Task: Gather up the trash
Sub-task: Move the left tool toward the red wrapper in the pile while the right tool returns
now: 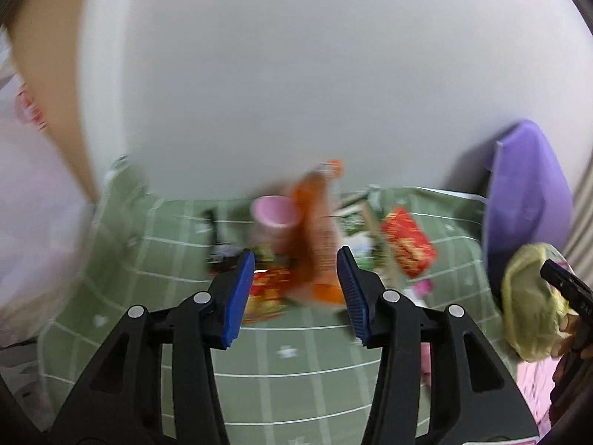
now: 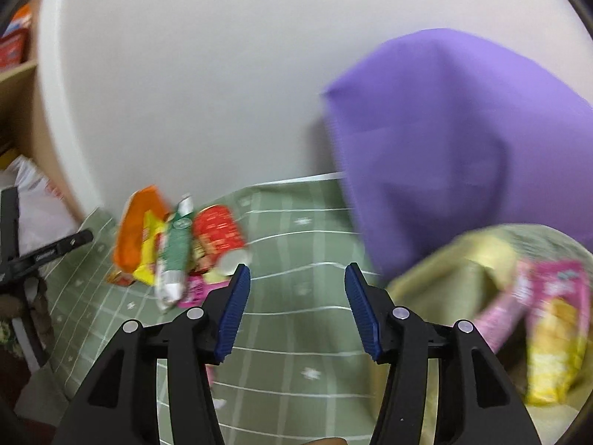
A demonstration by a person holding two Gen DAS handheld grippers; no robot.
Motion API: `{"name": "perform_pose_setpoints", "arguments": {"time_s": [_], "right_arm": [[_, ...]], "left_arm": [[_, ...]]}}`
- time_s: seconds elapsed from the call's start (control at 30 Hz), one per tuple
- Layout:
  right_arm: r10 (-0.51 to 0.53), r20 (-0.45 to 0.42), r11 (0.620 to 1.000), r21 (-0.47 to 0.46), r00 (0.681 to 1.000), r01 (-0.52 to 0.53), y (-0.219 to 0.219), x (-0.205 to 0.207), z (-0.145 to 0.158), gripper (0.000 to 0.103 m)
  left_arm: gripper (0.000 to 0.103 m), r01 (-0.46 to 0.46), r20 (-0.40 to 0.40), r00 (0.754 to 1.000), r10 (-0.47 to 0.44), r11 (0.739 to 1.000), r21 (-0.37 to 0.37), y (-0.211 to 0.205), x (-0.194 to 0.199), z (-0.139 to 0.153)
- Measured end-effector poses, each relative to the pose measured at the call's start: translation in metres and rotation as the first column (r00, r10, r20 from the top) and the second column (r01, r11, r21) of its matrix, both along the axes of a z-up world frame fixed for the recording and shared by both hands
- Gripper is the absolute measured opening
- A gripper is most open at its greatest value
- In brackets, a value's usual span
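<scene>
A heap of trash lies on the green checked tablecloth (image 1: 296,378) by the white wall: an orange packet (image 1: 315,230), a pink cup (image 1: 276,211), a red packet (image 1: 407,248) and green wrappers. My left gripper (image 1: 296,293) is open and empty, just short of the orange packet. In the right wrist view the same heap shows at left, with the orange packet (image 2: 139,230), a green wrapper (image 2: 178,248) and the red packet (image 2: 218,233). My right gripper (image 2: 296,311) is open and empty over the cloth (image 2: 296,371). A yellow-green bag (image 2: 463,267) at right holds pink and yellow packets (image 2: 552,326).
A purple bag (image 2: 456,141) stands against the wall at right, also in the left wrist view (image 1: 526,200). The yellow-green bag (image 1: 533,300) sits before it. A wooden shelf (image 2: 15,70) is at far left. Both views are motion-blurred.
</scene>
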State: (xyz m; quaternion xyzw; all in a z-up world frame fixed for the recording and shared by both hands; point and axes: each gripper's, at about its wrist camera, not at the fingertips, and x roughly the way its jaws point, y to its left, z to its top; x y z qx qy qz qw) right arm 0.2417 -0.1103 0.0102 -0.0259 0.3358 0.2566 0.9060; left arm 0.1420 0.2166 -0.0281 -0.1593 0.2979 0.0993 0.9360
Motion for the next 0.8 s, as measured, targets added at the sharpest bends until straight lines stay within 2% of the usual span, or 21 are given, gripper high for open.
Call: {"name": "perform_pose_setpoints", "arguments": {"time_s": [0.2, 0.47, 0.8], "right_arm": [[0.165, 0.003, 0.985, -0.06, 0.986, -0.165, 0.07, 0.017, -0.018, 0.05], [0.306, -0.037, 0.934, -0.179, 0.951, -0.308, 0.138, 0.055, -0.05, 0.05], [0.329, -0.136, 0.907, -0.23, 0.935, -0.353, 0.17, 0.093, -0.092, 0.05]], "left_arm": [[0.044, -0.051, -0.029, 0.998, 0.051, 0.999, -0.005, 0.035, -0.011, -0.008], [0.044, -0.036, -0.075, 0.997, 0.034, 0.999, -0.022, 0.046, -0.008, -0.024], [0.044, -0.022, -0.122, 0.992, 0.016, 0.999, -0.05, 0.059, 0.002, -0.042]]}}
